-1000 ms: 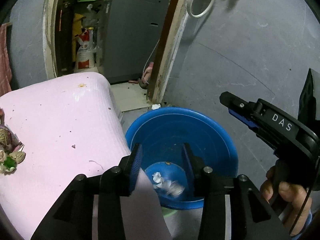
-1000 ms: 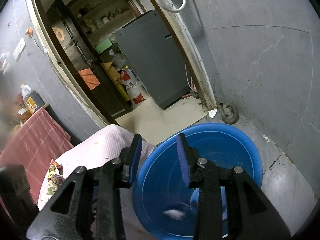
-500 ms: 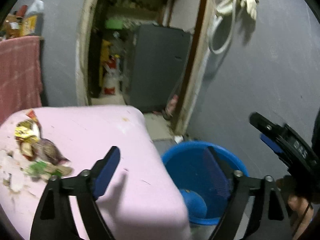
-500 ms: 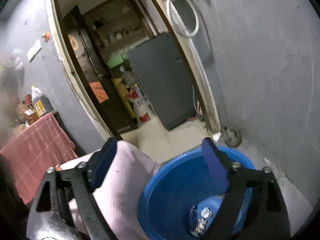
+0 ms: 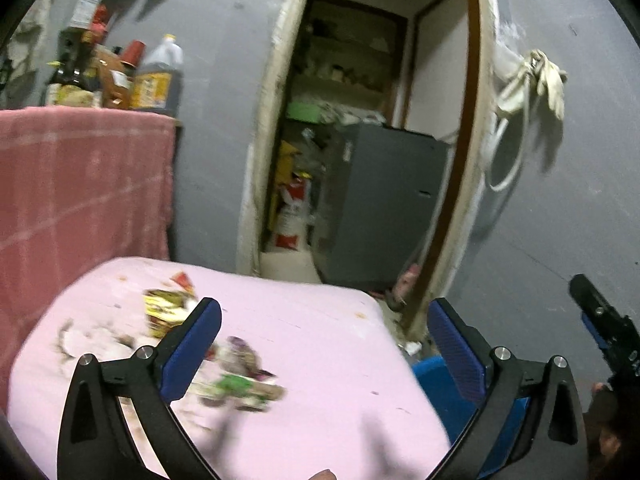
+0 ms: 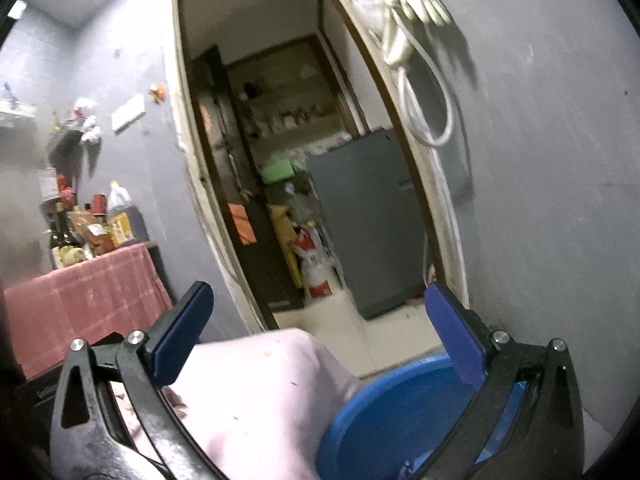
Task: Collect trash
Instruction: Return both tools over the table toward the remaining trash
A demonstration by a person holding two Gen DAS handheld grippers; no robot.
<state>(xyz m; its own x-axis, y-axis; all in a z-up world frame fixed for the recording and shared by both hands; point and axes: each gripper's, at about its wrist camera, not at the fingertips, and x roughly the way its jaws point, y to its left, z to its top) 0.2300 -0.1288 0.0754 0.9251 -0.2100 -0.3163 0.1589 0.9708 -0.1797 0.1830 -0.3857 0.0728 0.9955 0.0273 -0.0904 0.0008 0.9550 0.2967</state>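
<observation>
Wrappers and scraps lie on the pink table (image 5: 328, 344): a yellow wrapper (image 5: 168, 312), a green one (image 5: 236, 384) and white bits (image 5: 88, 340). My left gripper (image 5: 324, 344) hovers over the table with its jaws opening wide and nothing between them. The blue basin (image 5: 432, 376) peeks out past the table's right edge. My right gripper (image 6: 320, 332) points level above the blue basin (image 6: 400, 412), its jaws also opening and empty. It also shows at the edge of the left wrist view, as the right gripper (image 5: 604, 328). A scrap (image 6: 404, 472) lies in the basin.
An open doorway (image 5: 360, 160) leads to a room with a grey cabinet (image 5: 384, 208). A stand draped in red cloth (image 5: 80, 184) carries bottles (image 5: 156, 76) at the left. A hose and gloves (image 5: 532, 76) hang on the grey wall.
Both grippers' jaws have spread from narrow to wide. Both views have lifted off the basin. The left view has swung left onto the trash on the pink table.
</observation>
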